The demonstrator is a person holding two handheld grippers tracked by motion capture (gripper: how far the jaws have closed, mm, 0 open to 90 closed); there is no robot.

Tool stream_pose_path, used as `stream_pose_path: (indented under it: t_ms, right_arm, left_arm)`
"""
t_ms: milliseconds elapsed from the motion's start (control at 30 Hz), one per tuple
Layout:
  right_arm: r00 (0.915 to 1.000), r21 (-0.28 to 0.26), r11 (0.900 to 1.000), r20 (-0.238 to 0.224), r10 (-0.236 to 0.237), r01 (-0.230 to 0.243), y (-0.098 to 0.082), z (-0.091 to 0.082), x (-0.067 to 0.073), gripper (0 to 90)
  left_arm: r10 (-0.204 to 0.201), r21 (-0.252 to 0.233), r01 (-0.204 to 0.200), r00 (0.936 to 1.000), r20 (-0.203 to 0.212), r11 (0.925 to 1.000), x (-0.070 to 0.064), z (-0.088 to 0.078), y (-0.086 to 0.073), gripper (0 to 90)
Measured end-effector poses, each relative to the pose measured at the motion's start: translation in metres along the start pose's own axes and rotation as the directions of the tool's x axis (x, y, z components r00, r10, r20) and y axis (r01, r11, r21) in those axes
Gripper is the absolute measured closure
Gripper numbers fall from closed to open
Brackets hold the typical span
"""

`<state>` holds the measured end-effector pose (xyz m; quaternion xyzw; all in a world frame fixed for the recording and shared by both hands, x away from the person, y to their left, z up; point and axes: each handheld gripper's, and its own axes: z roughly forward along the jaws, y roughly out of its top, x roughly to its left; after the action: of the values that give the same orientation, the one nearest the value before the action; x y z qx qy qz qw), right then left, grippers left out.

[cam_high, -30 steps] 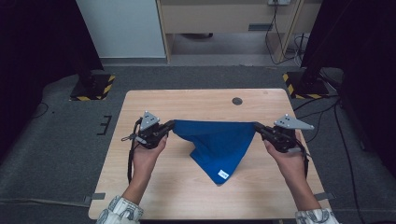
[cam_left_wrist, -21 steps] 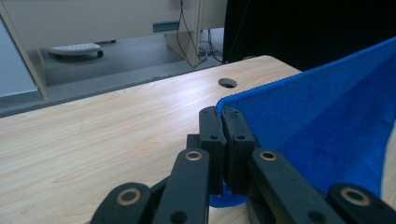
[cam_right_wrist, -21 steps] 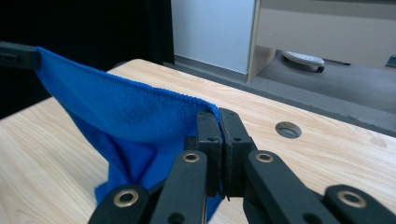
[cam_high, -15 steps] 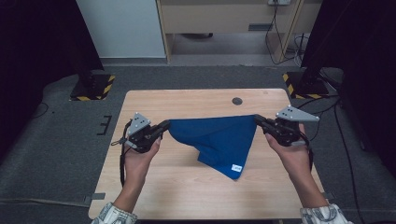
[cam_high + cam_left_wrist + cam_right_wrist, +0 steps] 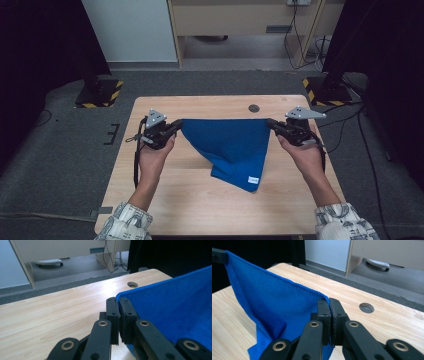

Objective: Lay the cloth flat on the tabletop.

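Above the table's far half, a blue cloth (image 5: pixel 227 145) hangs stretched between two grippers.
The left gripper (image 5: pixel 176 126) and right gripper (image 5: pixel 272 123) each pinch a top corner tight; its lower point with a white label (image 5: pixel 254 180) droops onto the table (image 5: pixel 185 200) near the middle.

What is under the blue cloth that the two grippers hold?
Under the blue cloth lies the wooden table. Its low tip with a white tag seems to rest on the table. The wood under that tip is covered.
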<state>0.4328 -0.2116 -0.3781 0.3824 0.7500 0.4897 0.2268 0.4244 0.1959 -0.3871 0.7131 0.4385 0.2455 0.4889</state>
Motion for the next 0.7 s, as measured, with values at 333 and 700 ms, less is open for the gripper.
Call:
stream_pose_path:
  t_ms: [333,700]
  right_arm:
    - [0.9994,0.041,0.999,0.020,0.028,-0.029,-0.010,0.028,-0.019,88.2]
    - [0.9980,0.086,0.995,0.044,0.046,-0.049,-0.014,0.067,-0.036,88.3]
  left_arm:
    - [0.007,0.056,-0.005,0.9995,-0.031,0.9984,0.006,0.031,0.005,86.8]
    - [-0.005,0.123,0.013,0.9978,-0.066,0.9923,0.024,0.065,-0.005,86.9]
